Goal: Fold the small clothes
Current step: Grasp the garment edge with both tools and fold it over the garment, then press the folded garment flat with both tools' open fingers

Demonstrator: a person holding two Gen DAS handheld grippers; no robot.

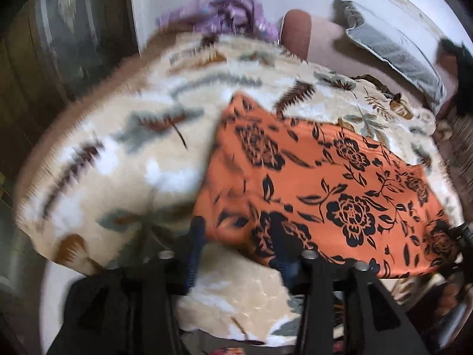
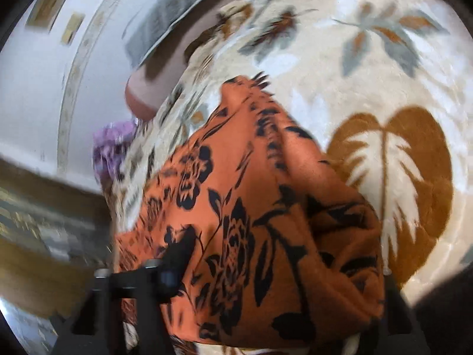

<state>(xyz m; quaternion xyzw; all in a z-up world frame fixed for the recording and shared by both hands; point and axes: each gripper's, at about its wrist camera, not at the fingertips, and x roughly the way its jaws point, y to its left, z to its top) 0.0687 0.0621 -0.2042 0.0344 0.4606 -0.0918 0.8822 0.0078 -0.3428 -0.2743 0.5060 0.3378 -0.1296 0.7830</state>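
Observation:
An orange garment with black flowers [image 1: 331, 183] lies flat on a cream leaf-print blanket [image 1: 124, 153]. My left gripper [image 1: 239, 236] is open at the garment's near left corner, one finger [image 1: 196, 236] off the cloth, the other finger [image 1: 279, 236] over its edge. In the right wrist view the same garment [image 2: 251, 222] is bunched and draped over my right gripper [image 2: 266, 269]. Only its left finger [image 2: 177, 254] shows; the cloth hides the right one, so its state is unclear.
A purple garment [image 1: 230, 11] lies crumpled at the blanket's far edge, also seen in the right wrist view [image 2: 109, 148]. A grey pillow [image 1: 393, 50] rests on the brown bed surface [image 1: 319, 41] by the white wall. A dark wooden cabinet [image 1: 44, 59] stands at left.

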